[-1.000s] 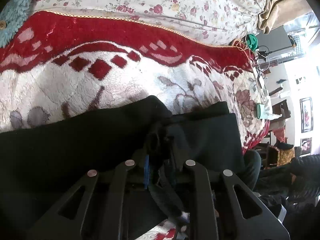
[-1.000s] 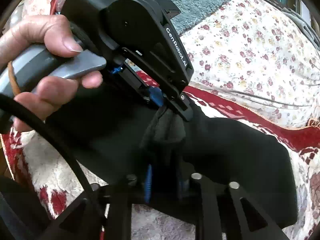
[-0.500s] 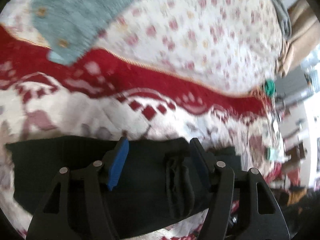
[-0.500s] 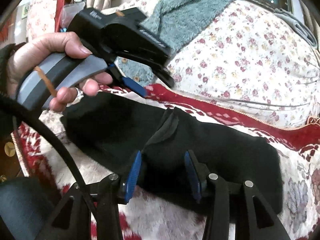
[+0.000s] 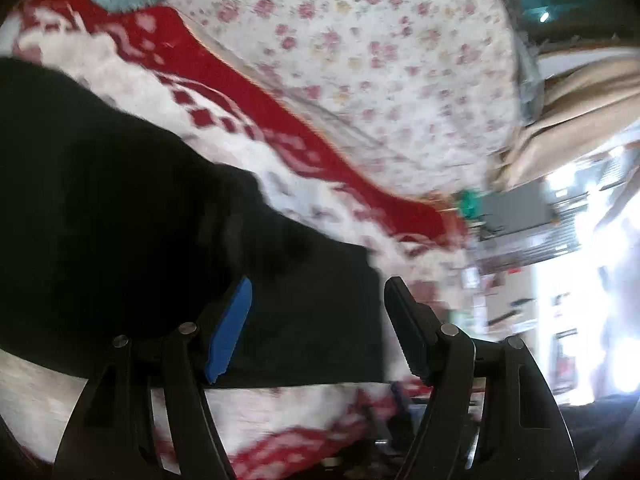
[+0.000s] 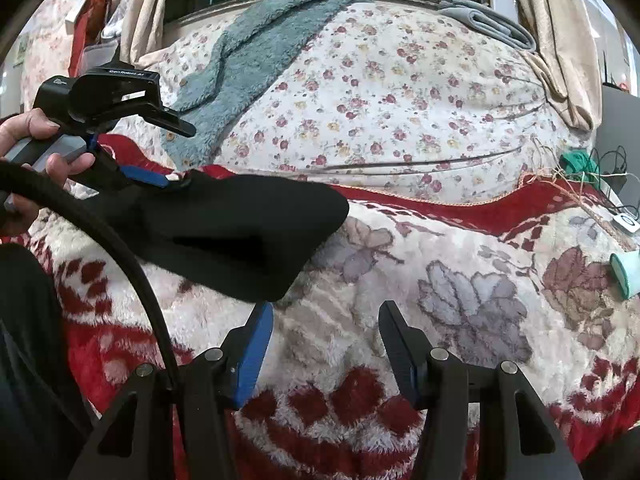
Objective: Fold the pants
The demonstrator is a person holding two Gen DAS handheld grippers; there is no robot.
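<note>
The black pants (image 6: pixel 240 232) lie folded in a flat bundle on the red and white plush blanket (image 6: pixel 440 280). In the right wrist view they are left of centre. My right gripper (image 6: pixel 326 344) hovers over bare blanket just right of their near corner, its jaws opening with nothing between them. A hand holds my left gripper (image 6: pixel 172 156) at the pants' far left end. In the left wrist view the pants (image 5: pixel 120 200) fill the left side. The left gripper (image 5: pixel 316 320) sits above their edge, jaws opening wide, pads not pressing the cloth.
A floral quilt (image 6: pixel 400 100) rises behind the blanket with a teal fluffy garment (image 6: pixel 256 60) draped on it. A grey folded cloth (image 6: pixel 492 24) lies at the back right. Cables (image 6: pixel 580 168) and a small teal item (image 6: pixel 626 272) sit at the right edge. A black cord (image 6: pixel 132 264) arcs across the left.
Both grippers held bunched black fabric a second ago; they have let go and opened. The right gripper has drawn away to the right, and the pants rest flat on the blanket.
</note>
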